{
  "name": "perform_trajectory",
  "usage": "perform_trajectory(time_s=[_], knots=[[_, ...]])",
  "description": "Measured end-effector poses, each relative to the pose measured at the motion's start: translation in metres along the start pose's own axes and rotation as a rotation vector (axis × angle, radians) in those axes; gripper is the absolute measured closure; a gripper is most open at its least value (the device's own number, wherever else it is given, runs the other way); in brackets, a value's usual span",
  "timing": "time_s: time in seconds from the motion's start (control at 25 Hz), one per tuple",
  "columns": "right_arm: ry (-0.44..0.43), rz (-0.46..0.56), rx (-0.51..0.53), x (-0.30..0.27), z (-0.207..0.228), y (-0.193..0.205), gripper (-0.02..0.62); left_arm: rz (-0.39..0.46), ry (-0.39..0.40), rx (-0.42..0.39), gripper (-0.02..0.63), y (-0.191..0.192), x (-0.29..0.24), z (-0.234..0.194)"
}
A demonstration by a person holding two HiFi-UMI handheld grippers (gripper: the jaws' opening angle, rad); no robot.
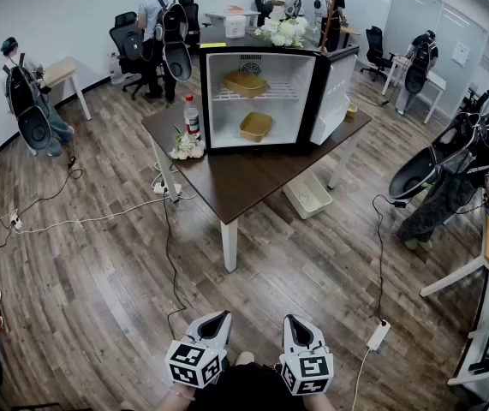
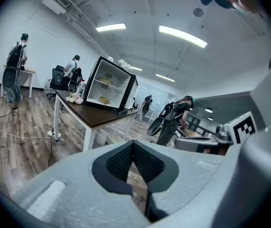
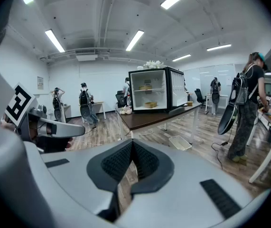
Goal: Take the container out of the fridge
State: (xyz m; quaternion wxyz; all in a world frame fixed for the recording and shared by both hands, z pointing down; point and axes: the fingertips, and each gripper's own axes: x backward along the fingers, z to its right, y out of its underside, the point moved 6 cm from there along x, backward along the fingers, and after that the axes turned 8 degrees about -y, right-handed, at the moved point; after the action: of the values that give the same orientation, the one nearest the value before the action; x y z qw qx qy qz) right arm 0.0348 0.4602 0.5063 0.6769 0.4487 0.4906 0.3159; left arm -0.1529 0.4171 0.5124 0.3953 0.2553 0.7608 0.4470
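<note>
left tongs (image 1: pixel 217 317), right tongs (image 1: pixel 293 322): fully closed, empty | container (image 1: pixel 255 127) far ahead, floor of open fridge (image 1: pixel 227 116) on worktop (image 1: pixel 253 182); second container (image 1: pixel 246 83) on shelf above | likely light, thin-walled: I pinch the near rim

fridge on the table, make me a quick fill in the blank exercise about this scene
1. The small black fridge on the dark brown wooden table has its door ___.
2. It holds ___ containers: the upper tan container and the lower tan container.
3. The left hand-held gripper and the right hand-held gripper both have their jaws ___, holding nothing.
4. In the head view, the clear plastic bottle with a red cap stands to the fridge's ___.
Missing words: open; two; shut; left.
</note>
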Motion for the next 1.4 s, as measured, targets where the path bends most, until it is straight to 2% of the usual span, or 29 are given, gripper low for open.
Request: perform_trajectory(time_s=[0.2, 0.48, 0.72, 0.96, 1.04, 1.4], knots=[[-0.012, 0.006, 0.045, 0.004, -0.012, 0.003, 0.589, -0.049, 0.039, 0.020, 0.598, 0.015, 0.007, 0.005], [-0.026, -0.005, 0.082, 0.008, -0.013, 0.008, 0.589, -0.023, -0.001, 0.030, 0.598, 0.023, 0.015, 0.008], [-0.039, -0.001, -0.015, 0.005, -0.003, 0.012, 0.588, -0.022, -0.028, 0.036, 0.598, 0.026, 0.014, 0.006], [-0.004, 0.009, -0.063, -0.007, 0.007, 0.012, 0.586, -0.036, 0.017, 0.020, 0.598, 0.024, -0.004, 0.003], [0.010, 0.007, -0.070, -0.010, 0.010, 0.012, 0.562, -0.045, 0.030, 0.014, 0.598, 0.022, -0.012, 0.001], [0.056, -0.050, -0.129, -0.051, 0.030, 0.008, 0.538, -0.101, 0.048, 0.008, 0.598, 0.010, -0.058, -0.026]])
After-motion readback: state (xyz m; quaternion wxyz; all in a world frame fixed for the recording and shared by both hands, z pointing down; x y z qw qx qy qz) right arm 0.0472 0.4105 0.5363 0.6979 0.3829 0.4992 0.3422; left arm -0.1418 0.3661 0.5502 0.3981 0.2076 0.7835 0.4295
